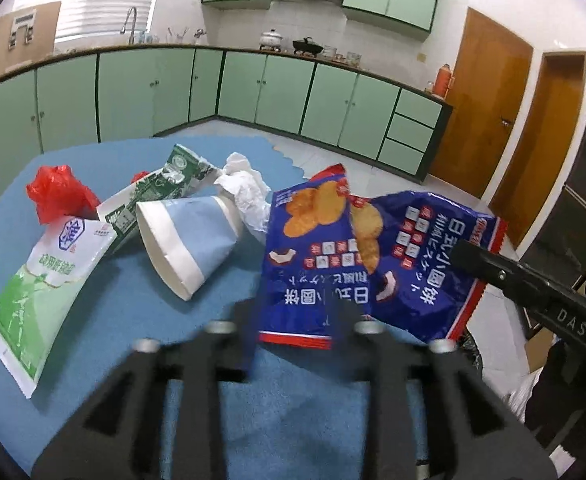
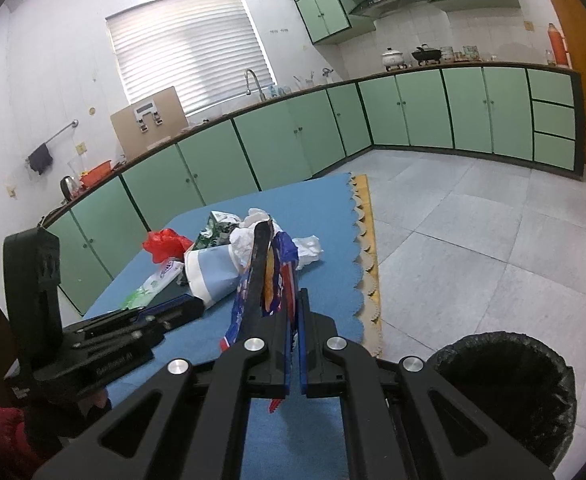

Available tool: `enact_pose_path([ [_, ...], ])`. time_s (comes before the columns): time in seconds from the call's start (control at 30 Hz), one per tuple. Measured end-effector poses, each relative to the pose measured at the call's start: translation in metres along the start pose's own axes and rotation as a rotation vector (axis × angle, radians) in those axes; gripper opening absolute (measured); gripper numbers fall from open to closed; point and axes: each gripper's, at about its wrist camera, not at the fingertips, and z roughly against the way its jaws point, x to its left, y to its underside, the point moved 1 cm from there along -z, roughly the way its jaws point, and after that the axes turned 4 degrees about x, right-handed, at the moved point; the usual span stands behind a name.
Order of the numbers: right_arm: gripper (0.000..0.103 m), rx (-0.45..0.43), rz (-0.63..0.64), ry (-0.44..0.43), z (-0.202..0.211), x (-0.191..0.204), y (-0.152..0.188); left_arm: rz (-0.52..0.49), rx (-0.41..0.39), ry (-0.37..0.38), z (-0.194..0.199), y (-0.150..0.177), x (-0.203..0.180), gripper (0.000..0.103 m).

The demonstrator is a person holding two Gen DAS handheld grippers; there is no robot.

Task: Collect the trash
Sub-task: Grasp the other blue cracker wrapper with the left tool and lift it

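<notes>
Trash is mostly still on the counter [image 1: 93,300]: a red plastic bag [image 1: 59,194], a green-and-white pouch [image 1: 41,280], a green carton [image 1: 165,184], a flattened paper cup [image 1: 189,240] and crumpled white tissue [image 1: 245,192] sit clustered toward its far edge. Your right tongs [image 2: 291,320] are pinched shut on the blue cracker bag [image 1: 345,256], lifted over the counter's near edge. Your left tongs [image 1: 293,312] are blurred at that bag's lower edge; you cannot tell their opening or whether they grip anything. Only the right wrist view shows the black-lined bin [image 2: 505,392] on the floor beside the counter; whether anything is in it you cannot tell.
</notes>
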Motion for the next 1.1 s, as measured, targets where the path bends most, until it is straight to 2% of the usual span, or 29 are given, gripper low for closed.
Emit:
enact_pose_path([
  [0.07,0.003,0.000,0.002,-0.001,-0.001,0.000,0.000,-0.020,0.001,0.001,0.000,0.003,-0.002,0.045],
  [0.13,0.003,0.006,-0.003,-0.001,-0.002,-0.002,0.001,-0.019,0.010,0.007,-0.001,0.006,-0.002,0.057],
  [0.23,0.003,0.014,-0.007,-0.002,-0.004,-0.002,0.001,-0.012,0.021,0.017,-0.002,0.010,-0.006,0.066],
  [0.43,0.003,0.008,-0.003,-0.011,-0.001,-0.003,-0.001,-0.057,0.026,0.031,-0.006,0.011,-0.024,0.073],
  [0.6,0.003,0.007,-0.002,-0.017,-0.001,-0.002,-0.001,-0.081,0.058,0.008,-0.020,0.018,-0.031,0.073],
  [0.67,0.003,0.006,-0.004,-0.017,-0.001,-0.002,-0.001,-0.071,0.063,-0.008,-0.023,0.017,-0.030,0.068],
  [0.73,0.003,0.004,-0.005,-0.017,0.000,-0.003,-0.001,-0.068,0.071,-0.030,-0.027,0.018,-0.027,0.053],
  [0.77,0.003,0.003,-0.006,-0.017,0.000,-0.003,-0.001,-0.064,0.074,-0.036,-0.028,0.018,-0.024,0.052],
  [0.83,0.003,0.001,-0.005,-0.017,0.001,-0.003,-0.001,-0.055,0.074,-0.050,-0.029,0.018,-0.020,0.040],
  [0.87,0.003,0.001,-0.005,-0.017,0.001,-0.003,-0.001,-0.052,0.075,-0.051,-0.029,0.018,-0.018,0.030],
  [0.9,0.003,0.000,-0.004,-0.017,0.001,-0.003,-0.001,-0.047,0.074,-0.050,-0.029,0.017,-0.016,0.028],
  [1.03,0.003,-0.004,-0.005,-0.014,0.002,-0.003,-0.002,-0.030,0.036,-0.064,-0.020,0.012,-0.009,0.007],
  [1.1,0.003,-0.008,-0.006,-0.012,0.003,-0.004,-0.003,-0.013,0.015,-0.061,-0.013,0.008,-0.004,0.004],
])
